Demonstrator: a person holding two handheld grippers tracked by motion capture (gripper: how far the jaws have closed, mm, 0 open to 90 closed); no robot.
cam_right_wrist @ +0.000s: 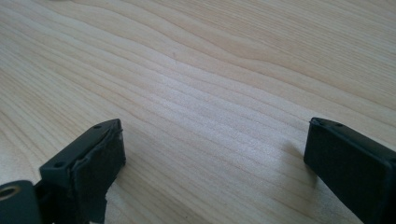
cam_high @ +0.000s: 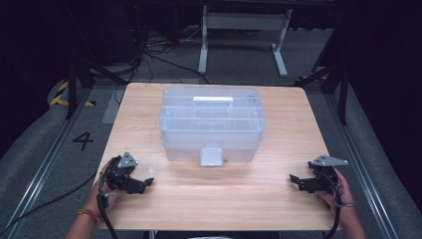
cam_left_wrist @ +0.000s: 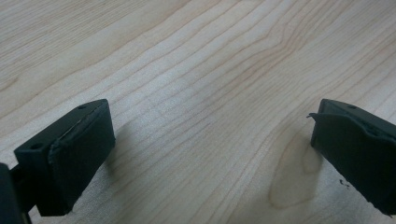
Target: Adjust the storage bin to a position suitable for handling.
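The clear box point(cam_high: 211, 123) sits latched mid-worktop point(cam_high: 234, 194), untouched. Both tongs, left point(cam_high: 147, 183) and right point(cam_high: 293, 179), rest released and empty, well short of the box; all handling remains, I judge.

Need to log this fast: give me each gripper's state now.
Left gripper: open, holding nothing, over bare table.
Right gripper: open, holding nothing.

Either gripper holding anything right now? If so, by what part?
Nothing is held. The left gripper and right gripper both rest open on the table, bare wood between their fingers, well apart from the clear plastic box.
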